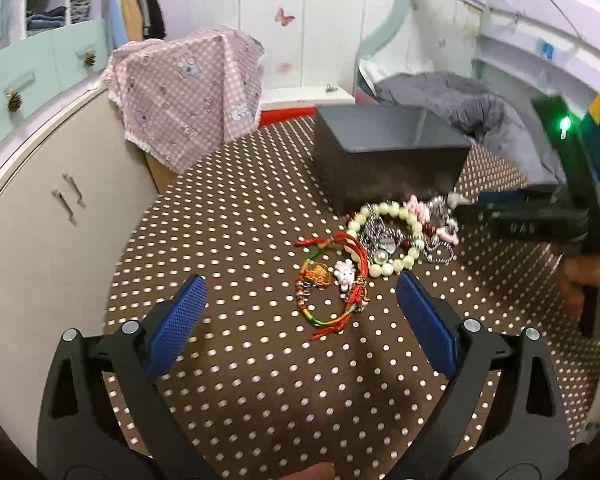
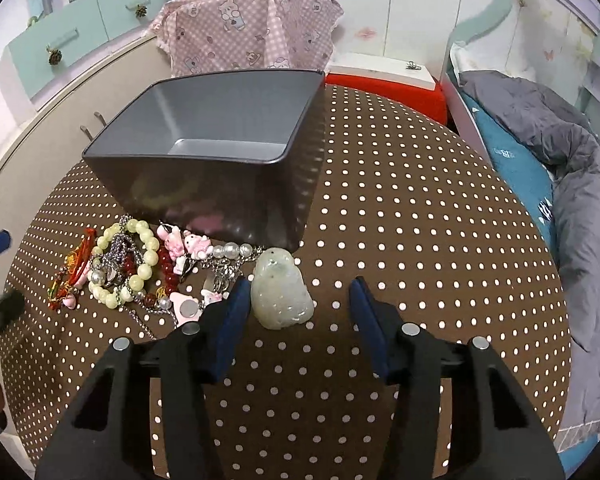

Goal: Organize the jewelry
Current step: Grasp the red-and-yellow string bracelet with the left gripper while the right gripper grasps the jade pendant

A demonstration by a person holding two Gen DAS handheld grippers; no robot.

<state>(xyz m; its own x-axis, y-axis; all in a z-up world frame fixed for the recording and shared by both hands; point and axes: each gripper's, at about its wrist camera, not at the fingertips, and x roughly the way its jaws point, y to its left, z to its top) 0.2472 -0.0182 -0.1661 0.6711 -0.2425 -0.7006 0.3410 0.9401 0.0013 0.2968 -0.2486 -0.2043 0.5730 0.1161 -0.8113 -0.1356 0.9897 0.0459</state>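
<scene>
On the brown dotted tablecloth [image 1: 260,380] lies a tangle of jewelry: a red braided bracelet [image 1: 354,280] with an orange charm, a pale green bead bracelet [image 1: 410,220], silver chains and pink charms [image 2: 194,246]. My left gripper [image 1: 300,282] is open wide, and the red bracelet lies just ahead between its blue pads. My right gripper [image 2: 299,284] is open around a pale jade pendant [image 2: 280,296]. The pendant sits against the left pad, and the right pad stands clear of it. An empty grey box [image 2: 188,160] stands just behind the pile.
A pink checked cloth [image 1: 188,92] drapes something behind the table. A beige cabinet [image 1: 40,220] runs along the left. A bed with a grey duvet [image 2: 572,200] borders the right side, and a red stool [image 2: 384,92] stands behind the table.
</scene>
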